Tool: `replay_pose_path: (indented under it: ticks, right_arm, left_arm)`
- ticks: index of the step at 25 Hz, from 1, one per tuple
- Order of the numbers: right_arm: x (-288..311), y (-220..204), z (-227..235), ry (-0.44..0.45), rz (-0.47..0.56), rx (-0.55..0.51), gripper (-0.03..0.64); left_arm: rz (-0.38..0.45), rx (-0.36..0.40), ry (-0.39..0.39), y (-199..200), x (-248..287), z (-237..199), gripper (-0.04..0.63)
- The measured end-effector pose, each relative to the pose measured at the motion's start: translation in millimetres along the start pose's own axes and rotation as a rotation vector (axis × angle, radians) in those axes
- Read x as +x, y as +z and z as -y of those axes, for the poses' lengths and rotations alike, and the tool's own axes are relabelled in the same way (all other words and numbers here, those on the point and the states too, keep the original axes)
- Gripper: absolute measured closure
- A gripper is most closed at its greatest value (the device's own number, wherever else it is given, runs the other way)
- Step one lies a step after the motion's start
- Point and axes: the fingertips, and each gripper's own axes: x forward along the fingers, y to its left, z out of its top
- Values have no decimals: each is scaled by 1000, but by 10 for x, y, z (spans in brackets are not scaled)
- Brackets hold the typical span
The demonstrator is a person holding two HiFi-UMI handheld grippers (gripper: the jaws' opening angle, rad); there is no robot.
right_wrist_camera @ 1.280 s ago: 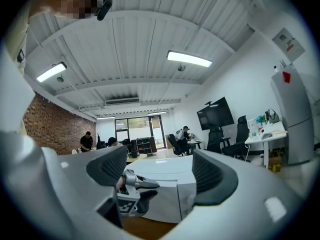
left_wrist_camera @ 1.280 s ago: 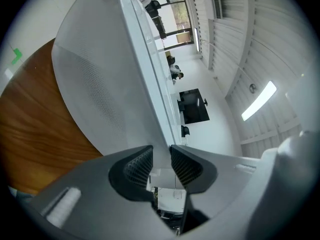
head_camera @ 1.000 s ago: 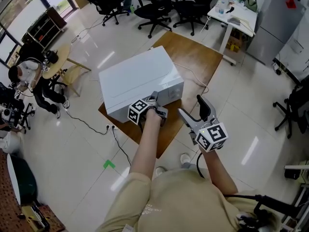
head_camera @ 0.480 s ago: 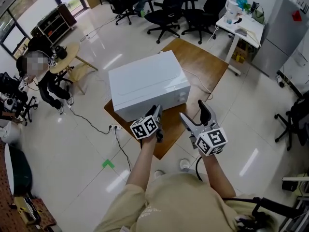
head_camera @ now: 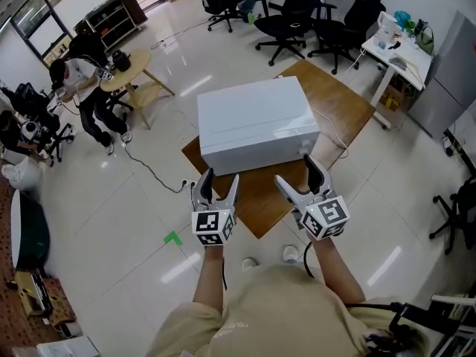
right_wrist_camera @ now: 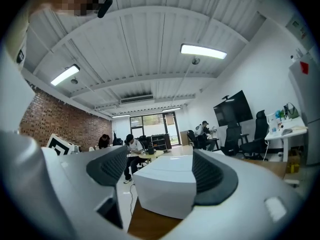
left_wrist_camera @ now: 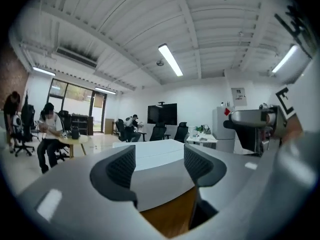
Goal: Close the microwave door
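Observation:
The white microwave stands on a low wooden table, and its front looks closed flush. My left gripper hangs over the floor just short of the table's near-left edge, apart from the microwave. Its jaws are opening with nothing between them. My right gripper is open and empty over the table's near corner, also clear of the microwave. The left gripper view shows the microwave ahead between the pads. The right gripper view shows the microwave's corner beyond that gripper's pads.
A power cable runs across the tiled floor to the table's left side. A green tape mark lies on the floor near my left. A person sits at a round table at the far left. Office chairs and a desk stand behind.
My left gripper has left the microwave's front, drawn back toward me, rolled upright, and its jaws have parted. My right gripper has drawn back a little too.

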Motion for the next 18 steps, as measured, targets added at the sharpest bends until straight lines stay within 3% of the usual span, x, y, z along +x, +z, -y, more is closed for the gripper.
replay_pose_path:
  ticks: [3,5,18]
  right_arm:
    - [55,-58,-146,26,-5,-5,219]
    - [97,-87,-207,37,-7,-2,219]
    - [119,-78,-455,89,5,-1,220]
  left_arm:
    - [60,141,28,172,-243,6,290]
    - [113,192,36,317,-338,47,290]
    - [166,163,82,515,-615,45,290]
